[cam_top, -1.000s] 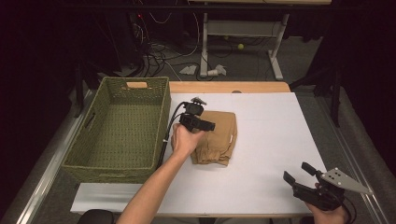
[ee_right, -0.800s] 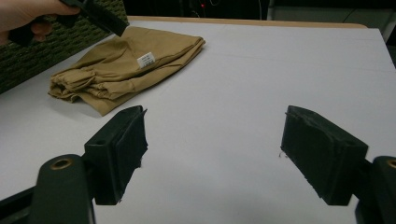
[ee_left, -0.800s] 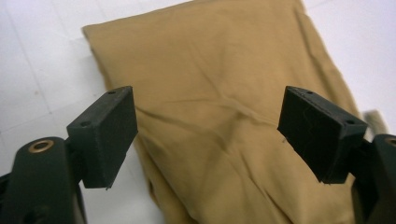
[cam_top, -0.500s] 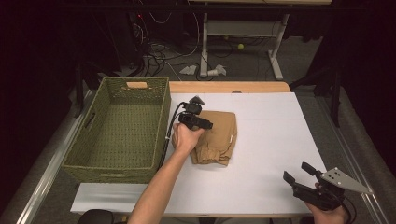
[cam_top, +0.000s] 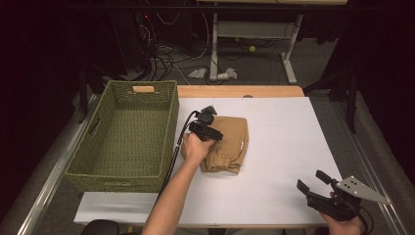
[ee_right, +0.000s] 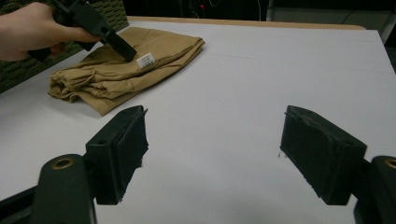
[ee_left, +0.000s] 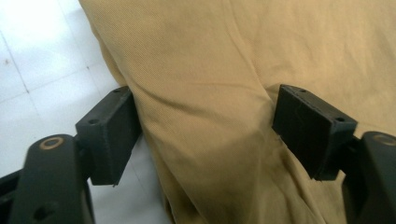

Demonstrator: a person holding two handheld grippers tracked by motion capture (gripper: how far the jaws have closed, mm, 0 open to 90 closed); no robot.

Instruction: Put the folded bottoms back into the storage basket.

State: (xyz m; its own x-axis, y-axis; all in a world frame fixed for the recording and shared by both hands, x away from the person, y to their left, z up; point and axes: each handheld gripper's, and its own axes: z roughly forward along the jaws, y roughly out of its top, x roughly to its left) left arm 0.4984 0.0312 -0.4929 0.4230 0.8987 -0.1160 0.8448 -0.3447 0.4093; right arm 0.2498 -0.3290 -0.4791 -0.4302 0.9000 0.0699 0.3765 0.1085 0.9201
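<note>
My left gripper [cam_top: 208, 128] has slid a little toward the basket [cam_top: 169, 127] since a second ago and now sits at the near-left edge of the folded tan garment [cam_top: 230, 142], which lies on the white table [cam_top: 288, 147] just beside that basket. Its jaws are spread, straddling a ridge of the cloth [ee_left: 210, 112] without pinching it. My right gripper [cam_top: 313, 183] stays put at the near right corner, jaws wide apart over bare table
</note>
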